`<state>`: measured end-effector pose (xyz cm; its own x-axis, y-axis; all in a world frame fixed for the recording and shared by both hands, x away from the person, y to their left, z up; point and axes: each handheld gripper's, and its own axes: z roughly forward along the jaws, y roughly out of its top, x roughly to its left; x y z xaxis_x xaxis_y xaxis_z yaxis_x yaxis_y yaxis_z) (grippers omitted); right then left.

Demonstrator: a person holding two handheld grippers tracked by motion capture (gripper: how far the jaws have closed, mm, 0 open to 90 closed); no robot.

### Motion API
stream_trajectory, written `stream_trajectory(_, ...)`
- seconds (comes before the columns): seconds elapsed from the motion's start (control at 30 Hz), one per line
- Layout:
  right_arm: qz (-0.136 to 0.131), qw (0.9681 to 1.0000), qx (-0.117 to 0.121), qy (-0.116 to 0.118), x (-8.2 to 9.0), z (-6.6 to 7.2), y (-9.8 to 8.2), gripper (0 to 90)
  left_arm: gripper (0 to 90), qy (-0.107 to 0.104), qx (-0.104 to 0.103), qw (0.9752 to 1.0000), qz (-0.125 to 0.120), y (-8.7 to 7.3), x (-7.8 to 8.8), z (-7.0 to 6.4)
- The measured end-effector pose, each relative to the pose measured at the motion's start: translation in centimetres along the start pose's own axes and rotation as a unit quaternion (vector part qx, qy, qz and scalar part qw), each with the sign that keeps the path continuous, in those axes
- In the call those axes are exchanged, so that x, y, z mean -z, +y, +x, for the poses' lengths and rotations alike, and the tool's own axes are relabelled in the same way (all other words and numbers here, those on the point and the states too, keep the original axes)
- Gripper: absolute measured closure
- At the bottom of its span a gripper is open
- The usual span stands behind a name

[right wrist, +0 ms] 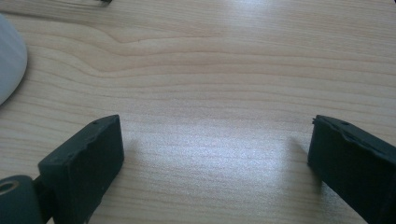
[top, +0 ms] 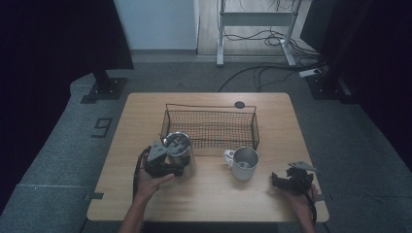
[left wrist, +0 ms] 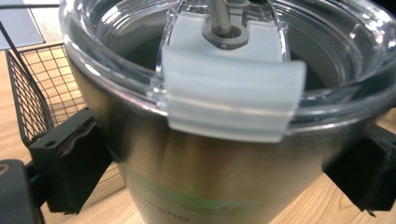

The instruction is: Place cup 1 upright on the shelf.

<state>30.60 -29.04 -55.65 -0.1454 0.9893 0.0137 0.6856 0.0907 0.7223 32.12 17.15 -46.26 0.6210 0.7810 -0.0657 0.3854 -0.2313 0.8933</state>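
Bench (top: 209,199) of pale wood carries a black wire basket (top: 210,127), with the brushed steel tumbler with a clear plastic lid (top: 178,150) standing just in front of its near left corner. Rigid, smooth metal likely slips, so gripping mid-wall below the lid seems wisest. A steel mug with a white handle (top: 244,163) stands nearby. The left claw (left wrist: 219,172) is clamped on the tumbler's wall; the right claw (right wrist: 215,158) rests spread apart, holding nothing.

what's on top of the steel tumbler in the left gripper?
A clear plastic lid sits on the stainless steel tumbler, with a frosted flip tab at its edge. Through the lid the inside looks dark; any contents cannot be made out.
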Motion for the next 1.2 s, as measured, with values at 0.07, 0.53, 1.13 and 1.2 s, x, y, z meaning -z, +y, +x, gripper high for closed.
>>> stream_trajectory(0.07,0.0,1.0,0.0,0.0,0.0,0.0,0.0,3.3,4.2,0.001,-0.002,1.0,-0.001,0.2,0.2,0.0)
stream_trajectory(0.53,-0.001,1.0,-0.002,-0.001,0.0,0.0,0.0,3.7,4.2,0.002,-0.01,0.9999,-0.014,1.7,1.0,-0.2)
stream_trajectory(1.13,-0.001,1.0,-0.002,-0.002,0.0,0.0,0.0,3.9,4.2,0.008,-0.009,0.9996,-0.025,2.8,1.6,0.4)
stream_trajectory(1.2,-0.001,1.0,-0.002,-0.002,0.0,0.0,0.0,3.9,4.3,0.008,-0.008,0.9996,-0.026,2.8,1.6,0.4)
